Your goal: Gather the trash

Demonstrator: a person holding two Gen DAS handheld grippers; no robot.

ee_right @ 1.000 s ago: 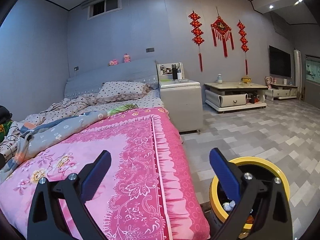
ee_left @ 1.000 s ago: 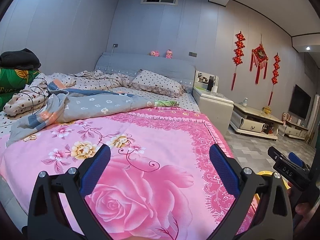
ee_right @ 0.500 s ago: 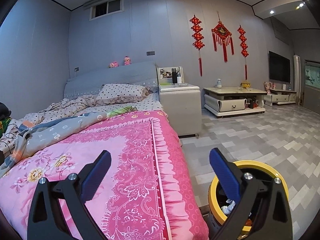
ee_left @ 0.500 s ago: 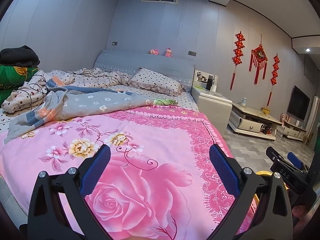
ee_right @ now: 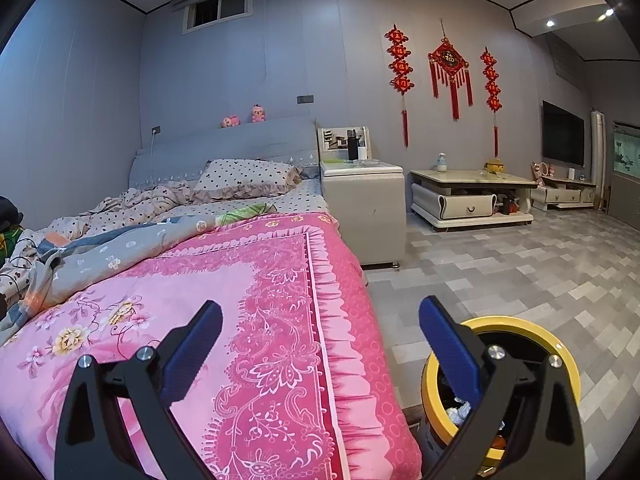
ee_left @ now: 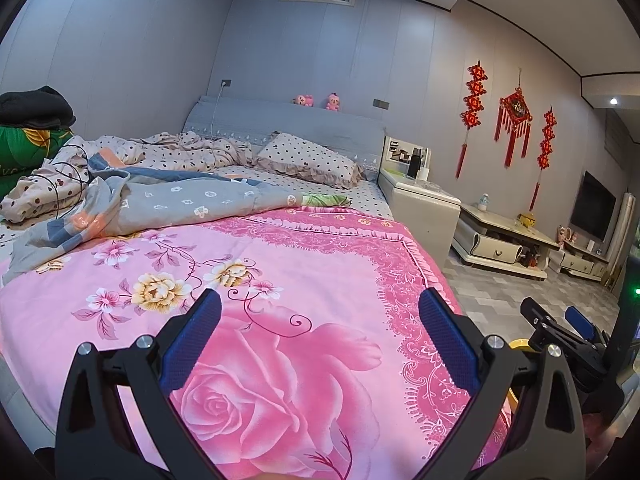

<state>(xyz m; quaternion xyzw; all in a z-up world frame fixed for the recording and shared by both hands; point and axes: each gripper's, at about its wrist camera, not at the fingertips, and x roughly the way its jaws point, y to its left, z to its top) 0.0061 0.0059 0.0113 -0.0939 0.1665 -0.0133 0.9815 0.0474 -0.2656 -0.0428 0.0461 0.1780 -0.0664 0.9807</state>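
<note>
Both grippers hover over the pink bedspread (ee_left: 312, 280), the left gripper (ee_left: 320, 336) and right gripper (ee_right: 320, 344) each with fingers spread wide, holding nothing. A yellow-rimmed bin (ee_right: 560, 344) with trash (ee_right: 456, 410) inside stands on the floor just beside the bed's corner.

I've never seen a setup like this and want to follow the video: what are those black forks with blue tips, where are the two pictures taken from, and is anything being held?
No robot arm is here: a person carries two hand-held grippers, each with a wide-angle camera looking forward along its two fingers.

One picture comes from the left gripper. It is open and empty, above a bed with a pink floral blanket. At the right edge you see the other gripper from the side.

The other picture comes from the right gripper, also open and empty, over the bed's edge. Beside the bed, on the floor, stands a yellow-rimmed bin with crumpled trash inside.

I can make out no loose trash on the blanket in either view.
</note>
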